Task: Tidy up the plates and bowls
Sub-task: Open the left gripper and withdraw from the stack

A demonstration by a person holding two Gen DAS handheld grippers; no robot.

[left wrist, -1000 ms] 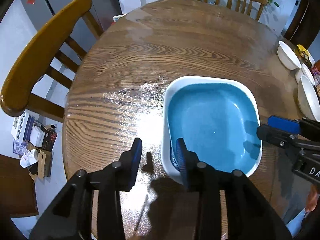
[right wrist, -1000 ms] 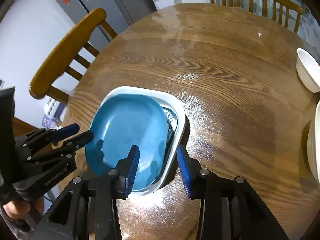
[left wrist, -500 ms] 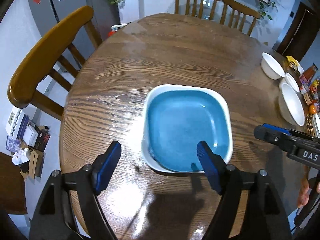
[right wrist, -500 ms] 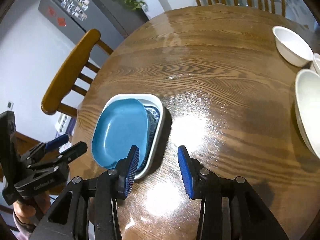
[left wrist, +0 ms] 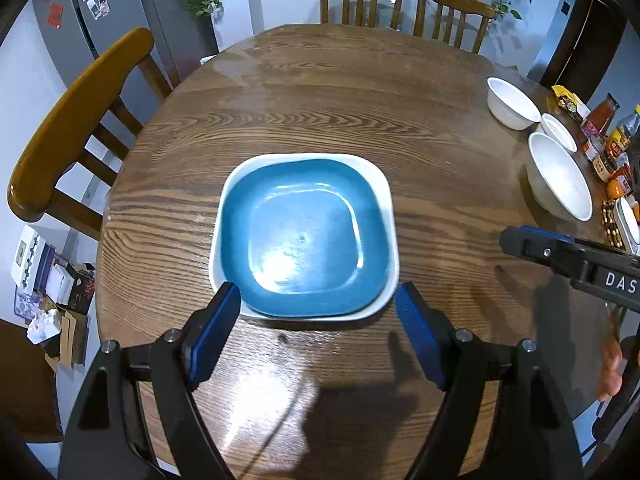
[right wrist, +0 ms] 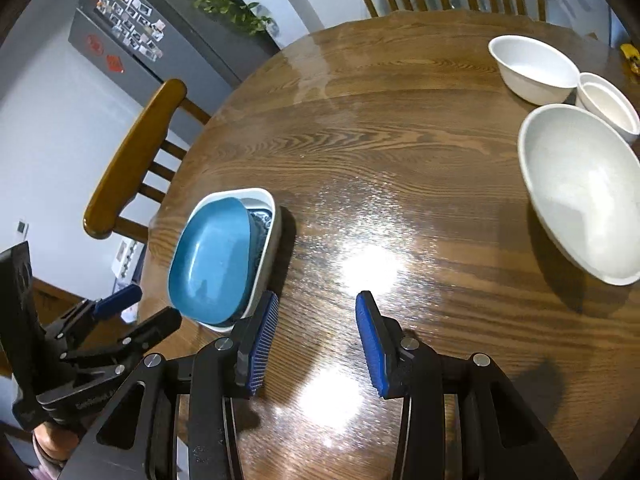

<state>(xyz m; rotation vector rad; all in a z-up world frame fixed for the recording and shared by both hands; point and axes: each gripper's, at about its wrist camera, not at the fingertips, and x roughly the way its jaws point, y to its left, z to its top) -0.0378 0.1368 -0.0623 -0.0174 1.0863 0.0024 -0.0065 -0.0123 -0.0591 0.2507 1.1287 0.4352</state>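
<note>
Both hand-held grippers (left wrist: 318,330) farther from plates (left wrist: 304,232).

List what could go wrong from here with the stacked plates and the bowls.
1. The blue plate sits tilted in the white dish, not nested flat; a nudge may make it slide or rock.
2. That stack lies near the table edge by the chair, so a push could send it off.
3. The three white bowls crowd together beside bottles; the open right tongs reaching for one may knock its neighbours.
</note>
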